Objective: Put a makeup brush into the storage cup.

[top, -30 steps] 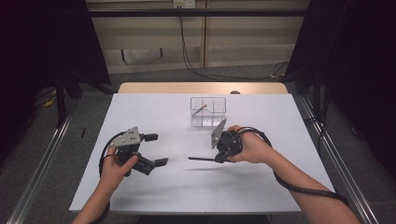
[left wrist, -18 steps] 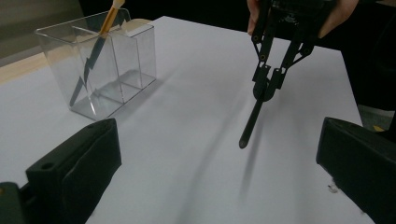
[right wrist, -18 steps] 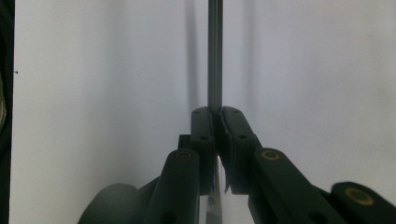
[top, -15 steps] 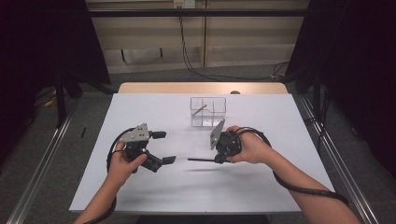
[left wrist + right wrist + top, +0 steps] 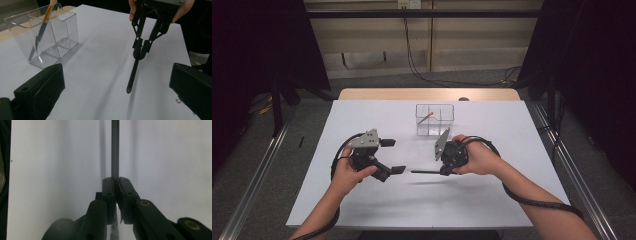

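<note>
My right gripper [image 5: 443, 170] is shut on a thin black rod [image 5: 424, 172] that points left, level above the white table [image 5: 512, 130]. In the right gripper view the jaws [image 5: 115, 181] pinch the rod [image 5: 115, 150] at its end. My left gripper [image 5: 393, 156] hangs open to the left of the rod's tip, nothing between its fingers. In the left gripper view the wide-apart jaws [image 5: 116, 75] frame the rod [image 5: 132, 75] and the right gripper [image 5: 141, 50] holding it. A clear divided box [image 5: 434, 120] stands behind, with an orange-handled stick [image 5: 426, 118] leaning inside.
The clear box [image 5: 42, 37] with the orange-handled stick [image 5: 48, 12] stands at the upper left of the left gripper view. A wooden strip [image 5: 427, 94] borders the table's far edge. Cables trail from both grippers across the table.
My left gripper has moved right, toward the rod's tip, and risen slightly. The right gripper and the rod have stayed in place.
</note>
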Available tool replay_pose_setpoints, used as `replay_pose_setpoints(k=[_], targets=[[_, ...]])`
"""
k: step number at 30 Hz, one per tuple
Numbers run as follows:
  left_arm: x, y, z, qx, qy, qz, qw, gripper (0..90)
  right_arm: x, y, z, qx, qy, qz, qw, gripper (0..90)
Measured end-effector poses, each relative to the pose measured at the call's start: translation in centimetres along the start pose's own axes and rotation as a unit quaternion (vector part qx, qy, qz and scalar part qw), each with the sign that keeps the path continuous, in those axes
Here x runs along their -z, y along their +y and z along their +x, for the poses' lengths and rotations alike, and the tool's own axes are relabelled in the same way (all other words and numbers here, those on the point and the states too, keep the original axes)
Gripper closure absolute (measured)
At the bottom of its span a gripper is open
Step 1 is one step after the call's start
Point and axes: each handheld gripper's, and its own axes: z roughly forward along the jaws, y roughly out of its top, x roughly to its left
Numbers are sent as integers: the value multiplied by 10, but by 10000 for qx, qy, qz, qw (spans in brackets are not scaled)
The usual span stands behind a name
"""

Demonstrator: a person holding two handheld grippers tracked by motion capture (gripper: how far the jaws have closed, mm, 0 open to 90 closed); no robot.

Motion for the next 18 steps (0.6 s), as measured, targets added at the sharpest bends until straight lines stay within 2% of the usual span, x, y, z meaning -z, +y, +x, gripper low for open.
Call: replay_pose_setpoints(k=[4, 6, 15, 18], targets=[[-4, 6, -1, -52, -40, 102, 9999, 0, 0, 2, 0, 27, -8, -12, 10000, 849], [-7, 8, -2, -1, -91, 95, 9999, 0, 1, 2, 1, 15, 5, 20, 10000, 849], [-15, 17, -3, -173, -151, 325, 9992, 0, 1, 6, 1, 92, -2, 26, 10000, 849], [-19, 19, -4, -128, -197, 379, 9990, 0, 0, 6, 0, 92, 17, 22, 10000, 849]])
